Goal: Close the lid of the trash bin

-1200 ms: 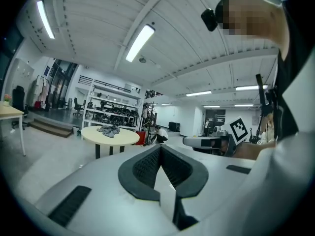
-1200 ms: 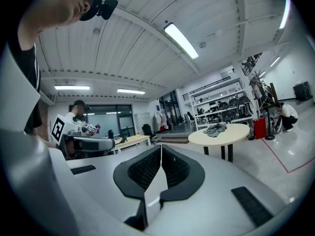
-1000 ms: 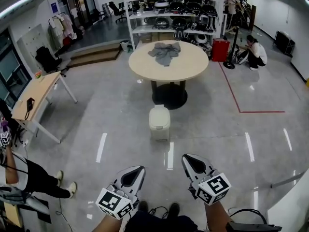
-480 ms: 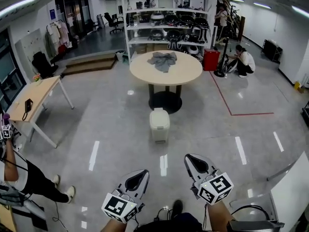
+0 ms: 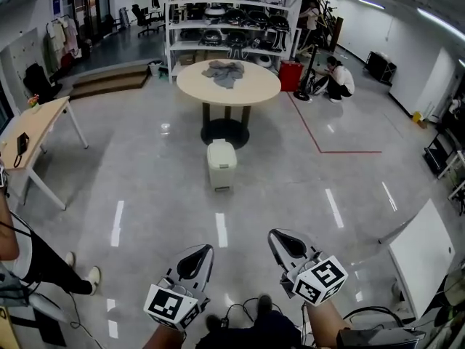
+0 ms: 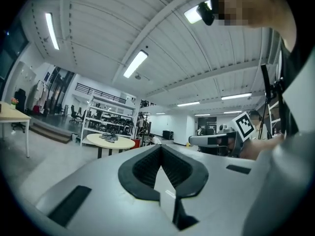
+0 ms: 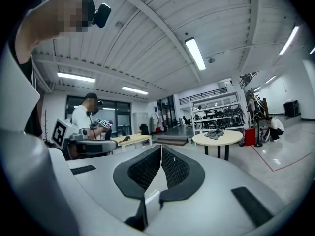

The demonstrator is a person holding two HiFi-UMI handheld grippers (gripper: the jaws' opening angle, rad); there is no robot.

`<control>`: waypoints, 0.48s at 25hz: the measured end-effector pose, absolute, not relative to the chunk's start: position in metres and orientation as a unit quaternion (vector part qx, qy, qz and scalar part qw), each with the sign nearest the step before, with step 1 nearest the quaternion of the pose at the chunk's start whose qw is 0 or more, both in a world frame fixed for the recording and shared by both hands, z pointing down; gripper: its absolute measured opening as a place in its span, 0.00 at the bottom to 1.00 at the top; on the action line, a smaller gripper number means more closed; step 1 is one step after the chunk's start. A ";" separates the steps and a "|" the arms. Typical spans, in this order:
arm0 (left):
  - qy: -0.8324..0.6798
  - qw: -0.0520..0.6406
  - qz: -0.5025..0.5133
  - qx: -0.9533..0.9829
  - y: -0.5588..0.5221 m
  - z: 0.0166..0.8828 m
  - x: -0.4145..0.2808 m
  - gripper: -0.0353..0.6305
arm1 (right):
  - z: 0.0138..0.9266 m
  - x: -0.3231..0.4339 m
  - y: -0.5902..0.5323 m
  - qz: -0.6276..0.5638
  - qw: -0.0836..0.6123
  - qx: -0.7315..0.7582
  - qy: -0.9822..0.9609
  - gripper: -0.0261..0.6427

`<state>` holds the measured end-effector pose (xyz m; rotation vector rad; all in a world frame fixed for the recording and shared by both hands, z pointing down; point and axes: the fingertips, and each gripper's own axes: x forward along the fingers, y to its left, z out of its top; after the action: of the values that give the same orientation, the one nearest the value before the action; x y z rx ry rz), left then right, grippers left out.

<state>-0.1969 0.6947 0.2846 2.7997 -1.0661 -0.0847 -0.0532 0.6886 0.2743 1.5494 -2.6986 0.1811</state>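
**Left tool** (image 5: 203, 250): jaws closed tip to tip, nothing held, carried low at the person's front.
**Right tool** (image 5: 276, 235): the same, pads together and empty, just beside the left.
**Cables** (image 5: 240, 313): loose at the person's feet. Likely first hazard: a step forward could snag them.
**Floor** (image 5: 167, 195): glossy, with wide open room between the tools and the bin.
**Trash bin** (image 5: 221, 164): pale, upright, well apart from both tools and near the foot of the round surface (image 5: 251, 86). Its lid (image 5: 221, 153) looks down from here, though I cannot tell for sure. A hard press could slide the light bin on the slick floor.
**Round surface rim**: overhangs behind the bin and carries a grey cloth (image 5: 223, 70). A raised tool may knock it.
**Margins**: bystander (image 5: 33, 260) at left, side surface (image 5: 33, 129) beyond, white panel (image 5: 421, 257) at right.
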 end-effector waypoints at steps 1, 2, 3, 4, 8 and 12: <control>-0.353 0.072 -0.029 0.932 0.703 0.282 -0.196 0.05 | 0.271 -0.055 0.697 0.056 0.012 0.494 -0.868 0.06; -0.351 0.072 -0.030 0.933 0.711 0.280 -0.196 0.05 | 0.269 -0.055 0.705 0.052 0.012 0.493 -0.868 0.06; -0.350 0.073 -0.030 0.933 0.718 0.279 -0.195 0.05 | 0.266 -0.054 0.712 0.049 0.013 0.494 -0.868 0.06; -0.350 0.072 -0.029 0.933 0.724 0.278 -0.194 0.05 | 0.264 -0.052 0.717 0.046 0.013 0.495 -0.868 0.06; -0.360 0.068 -0.023 0.930 0.745 0.273 -0.180 0.05 | 0.256 -0.035 0.738 0.033 0.004 0.504 -0.863 0.06; -0.373 0.080 -0.033 0.924 0.767 0.265 -0.149 0.05 | 0.252 0.002 0.766 0.033 0.009 0.507 -0.861 0.05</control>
<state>-0.1487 0.7668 0.2649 2.7627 -1.1146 -0.0986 0.0015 0.7662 0.2525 1.5849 -2.6905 0.1037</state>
